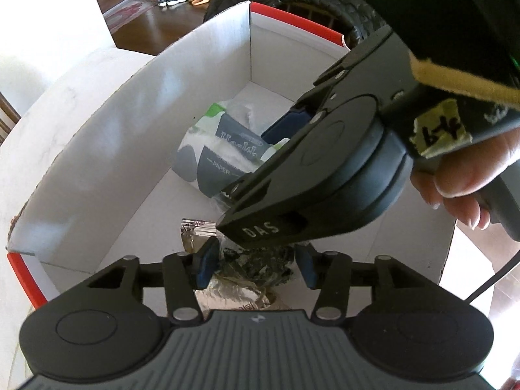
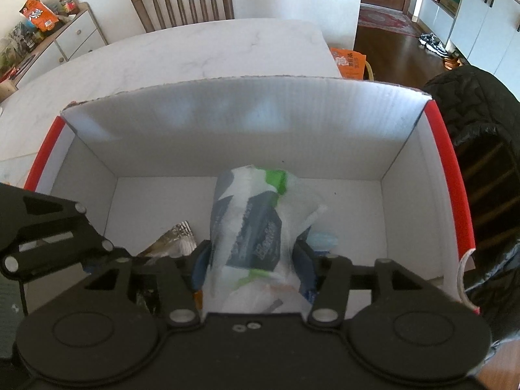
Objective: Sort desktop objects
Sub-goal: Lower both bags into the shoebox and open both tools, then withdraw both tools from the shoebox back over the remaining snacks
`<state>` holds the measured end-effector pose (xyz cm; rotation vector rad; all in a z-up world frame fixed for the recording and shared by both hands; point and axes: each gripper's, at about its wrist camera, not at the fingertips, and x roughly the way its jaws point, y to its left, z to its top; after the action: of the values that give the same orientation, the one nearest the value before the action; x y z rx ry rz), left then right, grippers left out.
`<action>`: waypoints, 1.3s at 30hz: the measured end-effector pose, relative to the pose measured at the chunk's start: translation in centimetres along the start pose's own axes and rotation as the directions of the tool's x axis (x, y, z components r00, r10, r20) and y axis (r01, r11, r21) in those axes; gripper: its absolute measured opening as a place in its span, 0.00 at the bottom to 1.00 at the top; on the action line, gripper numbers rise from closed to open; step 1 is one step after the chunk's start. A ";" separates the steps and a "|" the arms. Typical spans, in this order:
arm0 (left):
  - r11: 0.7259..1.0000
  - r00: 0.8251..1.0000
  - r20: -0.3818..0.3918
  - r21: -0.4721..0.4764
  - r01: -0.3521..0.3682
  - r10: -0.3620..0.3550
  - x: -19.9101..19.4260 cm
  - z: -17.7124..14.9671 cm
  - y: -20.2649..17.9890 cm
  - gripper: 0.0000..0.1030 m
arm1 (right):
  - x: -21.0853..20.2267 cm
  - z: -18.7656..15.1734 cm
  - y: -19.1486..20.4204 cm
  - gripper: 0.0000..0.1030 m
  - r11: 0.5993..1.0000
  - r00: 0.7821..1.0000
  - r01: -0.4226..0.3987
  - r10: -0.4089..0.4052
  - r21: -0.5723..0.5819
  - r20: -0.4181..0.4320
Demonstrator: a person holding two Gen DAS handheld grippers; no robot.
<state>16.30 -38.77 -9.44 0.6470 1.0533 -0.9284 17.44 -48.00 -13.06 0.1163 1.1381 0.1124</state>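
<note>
A white cardboard box with red rims stands on the marble table. Both grippers point down into the box. A grey, white and green tissue pack stands between the blue pads of my right gripper. The pack looks blurred, its far end is low in the box, and the jaws sit loosely around it. In the left wrist view the tissue pack lies tilted below my right gripper. My left gripper straddles a crumpled silver and dark foil wrapper, and its pads are not squeezing the wrapper.
A hand holds the right gripper's handle. A black quilted jacket hangs just past the box's right side. A wooden chair stands behind the table, and a sideboard with snack bags is at far left.
</note>
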 end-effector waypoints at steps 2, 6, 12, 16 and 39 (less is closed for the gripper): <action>1.000 1.000 0.003 -0.003 -0.004 0.004 -0.2 -0.2 0.1 0.53 | -0.2 -0.3 0.0 0.58 1.000 1.000 0.000 0.000 0.010 0.003; 1.000 1.000 0.014 -0.013 -0.009 0.009 -0.7 -0.5 0.4 0.59 | -0.6 -0.5 -0.2 0.62 1.000 1.000 -0.001 0.001 0.026 0.020; 1.000 0.999 0.040 -0.031 -0.006 0.007 -1.7 -1.0 0.7 0.69 | -1.9 -0.8 -0.4 0.71 0.999 0.999 -0.003 0.001 0.037 0.044; 0.999 0.998 0.064 -0.050 -0.008 0.011 -2.7 -1.5 1.0 0.70 | -2.8 -0.9 -0.6 0.75 0.999 0.998 -0.013 0.010 0.047 0.064; 0.996 0.978 0.207 -0.088 -0.007 0.025 -5.5 -2.8 0.5 1.00 | -7.0 -1.7 -0.6 0.87 0.997 0.987 -0.008 -0.005 0.080 0.161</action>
<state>14.45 -34.47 -5.35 0.4741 0.8956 -0.9099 13.02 -49.61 -7.55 0.1950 0.9815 0.0574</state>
